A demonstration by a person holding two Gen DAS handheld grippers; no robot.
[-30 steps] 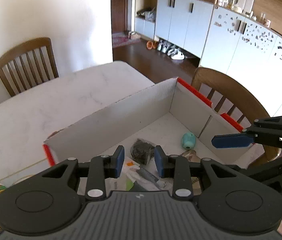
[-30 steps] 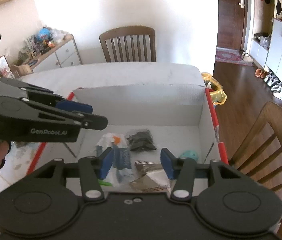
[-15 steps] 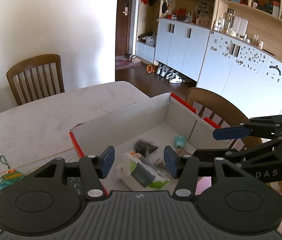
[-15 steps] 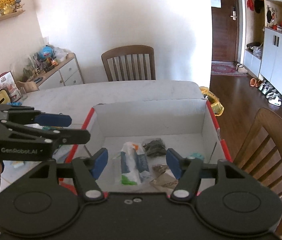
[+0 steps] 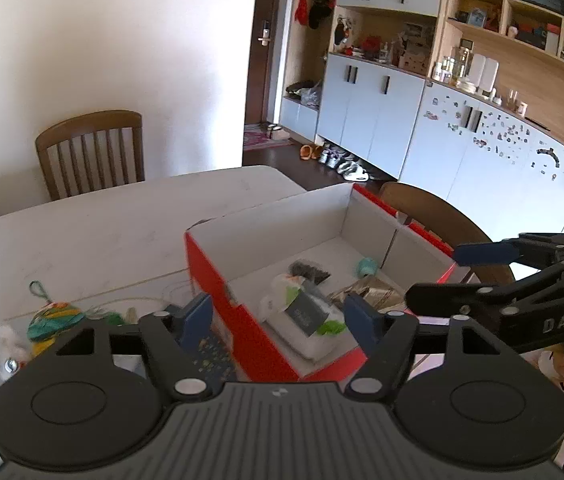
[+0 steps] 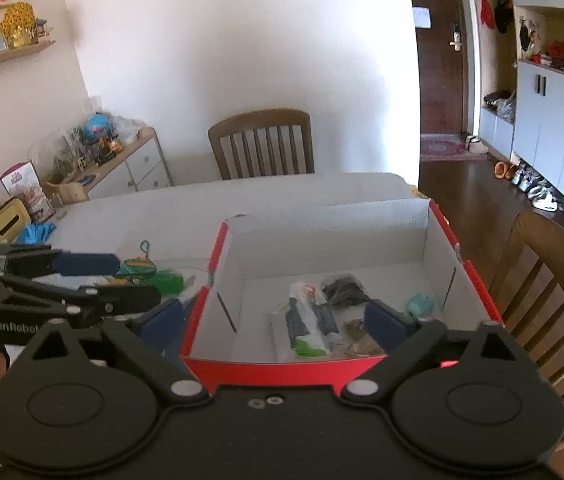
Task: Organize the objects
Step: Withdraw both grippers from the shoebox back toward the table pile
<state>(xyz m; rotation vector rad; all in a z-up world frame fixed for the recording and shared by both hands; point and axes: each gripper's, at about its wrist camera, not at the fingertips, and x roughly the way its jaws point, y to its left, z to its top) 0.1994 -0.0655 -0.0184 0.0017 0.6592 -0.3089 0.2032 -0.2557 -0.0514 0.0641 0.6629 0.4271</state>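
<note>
A cardboard box (image 5: 210, 280) (image 6: 438, 248), red outside and white inside, stands on the white table (image 5: 102, 232). In it lie a white wipes pack (image 5: 306, 320) (image 6: 306, 328), a dark packet (image 5: 308, 270), a small teal object (image 5: 366, 266) (image 6: 422, 304) and a brown foil packet (image 5: 366, 292). My left gripper (image 5: 278, 318) (image 6: 130, 280) hovers over the box's near left corner with its jaws opening and nothing held. My right gripper (image 6: 274, 320) (image 5: 442, 276) hovers over the near wall, also with its jaws opening and nothing held.
Left of the box lie a colourful pouch with a green tassel (image 5: 54, 316) (image 6: 138, 268), a white bag (image 5: 2, 348) and a dark patterned item (image 5: 210, 356). A wooden chair (image 5: 90, 152) (image 6: 262, 144) stands at the far side, another chair (image 5: 442, 220) (image 6: 546, 280) by the box's right wall.
Both grippers have drawn back and upward from inside the box to its near edge. Their jaws have spread wider. The objects in the box lie still.
</note>
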